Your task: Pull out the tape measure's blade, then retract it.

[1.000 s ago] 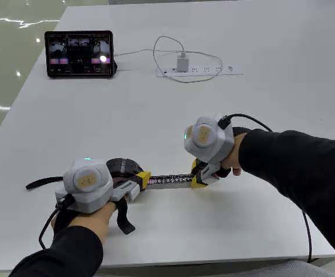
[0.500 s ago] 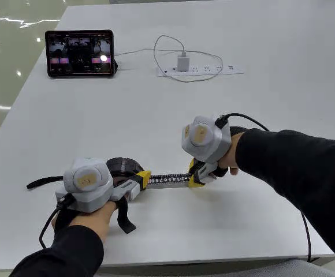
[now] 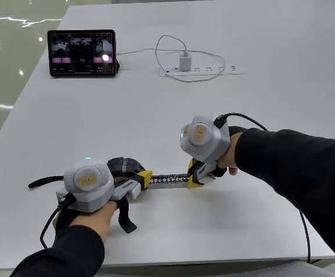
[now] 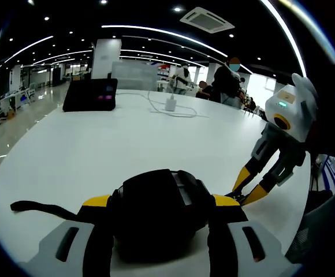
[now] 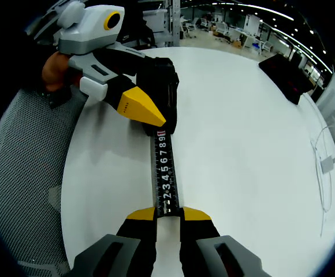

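Now, case: black round rubber-clad tape measure case [image 4: 156,222] lies flat on the white worktop [image 3: 156,115], toward its near edge.
Left fingers: the left gripper [image 3: 134,181] has its 2 yellow-tipped fingers set as wide as the case and closed on its flanks.
Blade: dark steel blade with white printed digits [image 5: 163,173] runs straight along the worktop from the case mouth to the right gripper [image 5: 163,214]; a short run is out.
Right fingers: narrow, pinched on the blade's free end; the end hook is hidden between them.
Strap: 1 black wrist strap [image 3: 43,182] trails loose from the case across the worktop.
Stage: cannot tell from this moment whether the blade is going out or in.
Handling, case: judged rigid and dense for its bulk; the rubber skin should give good purchase. Best hold is across the flanks, clear of the mouth, as it is now.
Handling, blade: judged a thin, springy strip, stiff lengthwise while kept cupped but likely to kink if twisted or bent sideways. Its faces look smooth, so a flat pinch right at the end hook is safest.
Risk: the spring likely pulls toward the case; a slipped pinch would let the blade whip back.
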The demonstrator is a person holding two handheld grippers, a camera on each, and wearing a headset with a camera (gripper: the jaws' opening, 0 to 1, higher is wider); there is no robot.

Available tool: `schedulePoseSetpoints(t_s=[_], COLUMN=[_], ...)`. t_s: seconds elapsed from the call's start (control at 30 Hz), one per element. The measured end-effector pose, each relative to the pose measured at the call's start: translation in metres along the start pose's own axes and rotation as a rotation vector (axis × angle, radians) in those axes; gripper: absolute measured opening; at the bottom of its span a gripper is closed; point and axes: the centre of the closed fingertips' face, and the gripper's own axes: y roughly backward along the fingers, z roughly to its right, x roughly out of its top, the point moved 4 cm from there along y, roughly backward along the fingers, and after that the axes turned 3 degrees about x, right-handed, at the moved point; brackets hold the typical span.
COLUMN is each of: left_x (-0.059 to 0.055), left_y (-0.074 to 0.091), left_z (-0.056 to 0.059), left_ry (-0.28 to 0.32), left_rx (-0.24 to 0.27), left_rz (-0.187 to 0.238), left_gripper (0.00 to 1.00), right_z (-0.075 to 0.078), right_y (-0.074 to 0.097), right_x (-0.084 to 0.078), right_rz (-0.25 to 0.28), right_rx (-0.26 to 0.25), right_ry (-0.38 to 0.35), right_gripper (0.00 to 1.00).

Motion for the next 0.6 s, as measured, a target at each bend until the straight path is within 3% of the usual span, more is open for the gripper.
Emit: schedulePoseSetpoints(t_s=[0.6], left_x=[-0.0007], left_y=[-0.0001], left_z=[0.0020], left_ry=[-0.018], left_rx=[0.001], left_rz=[-0.007], left_gripper=[0.61], right_z=[0.0001], right_y=[-0.0038], right_x=[0.0071], right_rz=[-0.006], right_rx=[-0.003], right_ry=[0.001], right_gripper=[0.11])
